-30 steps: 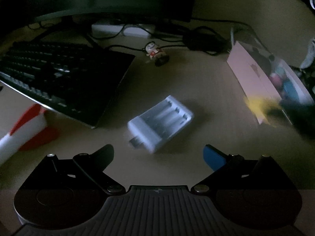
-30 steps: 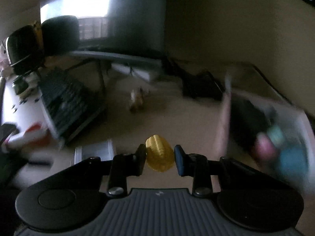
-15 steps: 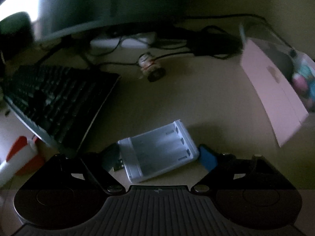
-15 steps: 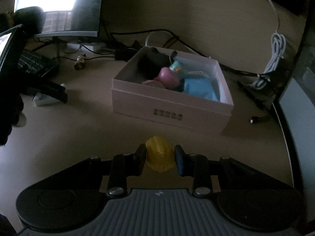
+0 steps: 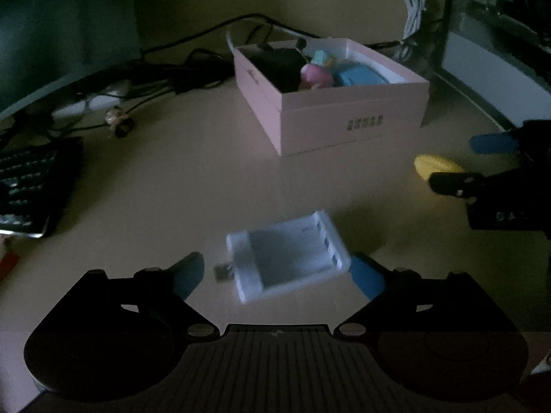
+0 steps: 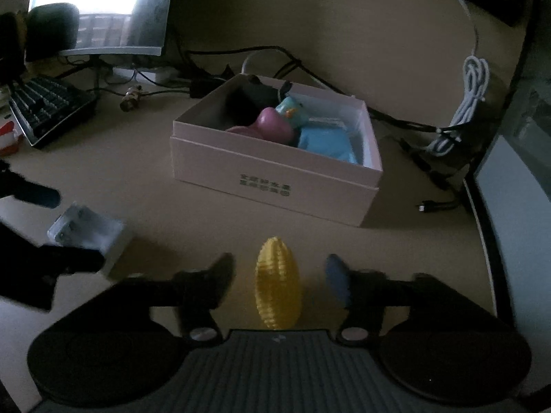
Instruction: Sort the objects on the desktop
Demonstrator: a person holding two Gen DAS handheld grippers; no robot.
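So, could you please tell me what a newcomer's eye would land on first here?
Probably the open pink box mid-desk, with pink and blue items inside. Then the yellow ribbed toy lying between the opening fingers of the right claw, and the white battery charger in front of the left claw.

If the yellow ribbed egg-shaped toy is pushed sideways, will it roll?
Probably: the yellow toy is rounded and tapered, so it would likely roll in a curve. Its ribs may aid grip. It looks like light plastic.
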